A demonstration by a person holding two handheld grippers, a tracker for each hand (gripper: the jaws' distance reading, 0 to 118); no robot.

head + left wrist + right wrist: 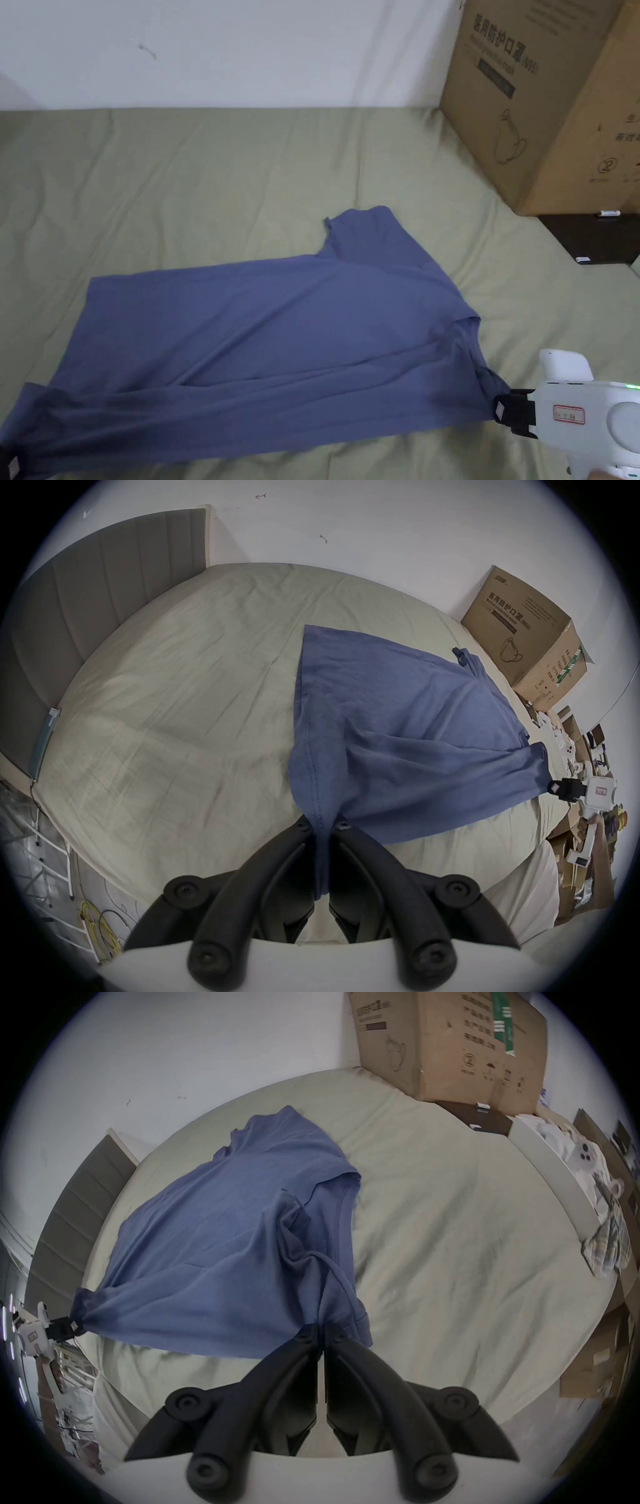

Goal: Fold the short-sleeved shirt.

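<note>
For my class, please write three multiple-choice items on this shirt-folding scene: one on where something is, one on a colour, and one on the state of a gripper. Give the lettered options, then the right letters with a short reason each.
1. Where does the cardboard box stand?
A. At the far right of the bed, by the wall
B. On top of the shirt
C. At the near left edge of the bed

2. What colour is the shirt?
A. Red
B. Blue
C. White

3. What is the state of the left gripper?
A. Wide open above the bed
B. Shut on the shirt
C. Shut on the box

Answers:
1 A: the head view shows the box at the far right, against the white wall.
2 B: the cloth is blue on the pale green bed sheet.
3 B: the left gripper view shows shirt cloth pinched between its two jaws; the right gripper grips the other end.
</note>
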